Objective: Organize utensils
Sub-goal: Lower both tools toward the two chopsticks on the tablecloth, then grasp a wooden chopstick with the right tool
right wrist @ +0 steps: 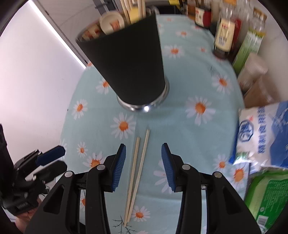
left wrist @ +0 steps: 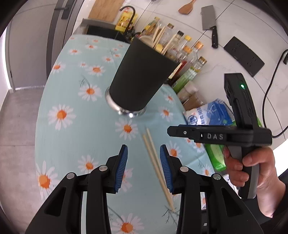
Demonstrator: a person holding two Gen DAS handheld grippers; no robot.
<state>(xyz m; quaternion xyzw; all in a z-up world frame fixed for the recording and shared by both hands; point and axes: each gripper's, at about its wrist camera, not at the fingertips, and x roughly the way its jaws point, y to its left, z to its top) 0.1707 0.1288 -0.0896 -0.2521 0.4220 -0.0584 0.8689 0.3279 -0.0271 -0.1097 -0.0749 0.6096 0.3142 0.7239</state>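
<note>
Two pale wooden chopsticks lie side by side on the daisy-print cloth. A black utensil cup on a shiny metal base stands just beyond them, holding chopsticks and other utensils. My left gripper hovers over the chopsticks, open, its blue pads on either side of them without touching. My right gripper is open over the same pair, the sticks lying between its pads. In the left wrist view a hand holds the right gripper's black body. The left gripper shows at the left edge of the right wrist view.
Sauce and oil bottles line the cloth's far right edge. A white-and-blue bag and a green packet lie to the right. A cleaver, wooden spatula and socket strip are on the white wall.
</note>
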